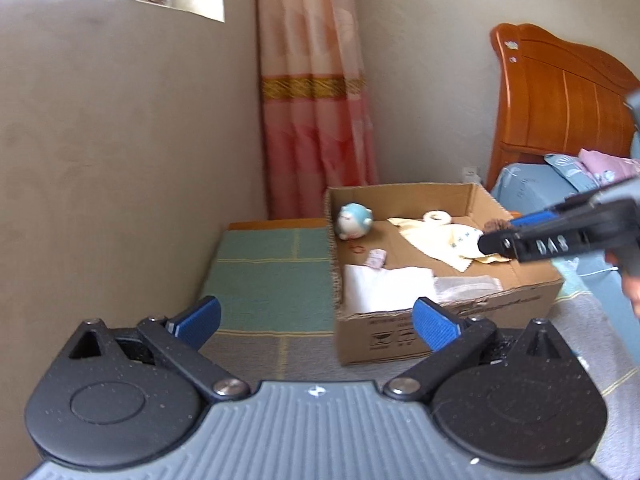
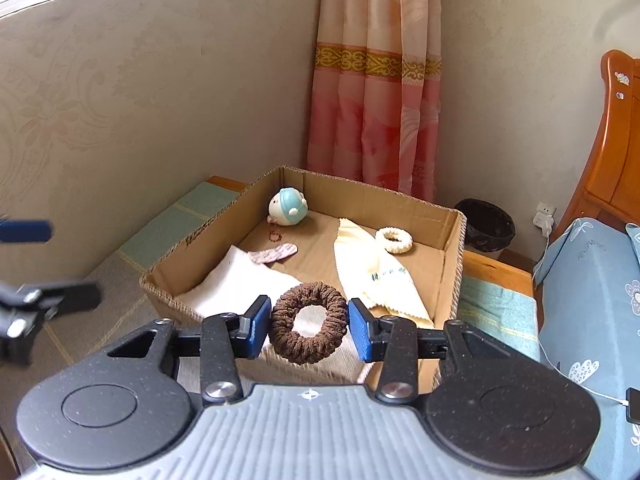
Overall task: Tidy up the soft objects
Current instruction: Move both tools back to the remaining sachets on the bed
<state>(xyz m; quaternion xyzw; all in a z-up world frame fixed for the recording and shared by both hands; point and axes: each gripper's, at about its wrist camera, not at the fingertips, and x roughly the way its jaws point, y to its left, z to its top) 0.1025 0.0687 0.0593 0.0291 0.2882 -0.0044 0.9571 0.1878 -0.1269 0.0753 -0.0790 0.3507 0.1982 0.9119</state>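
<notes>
Brown and ribbed, the scrunchie is pinched between the blue pads of the right gripper, which tilts down above the near edge of the cardboard box. Beside the box, the left gripper angles down over the green mat, fingers spread wide and holding nothing. Only the right wrist view shows the black bin and wall socket; the left shows print on the box front, too blurred to read, and raised characters on the right gripper's finger.
</notes>
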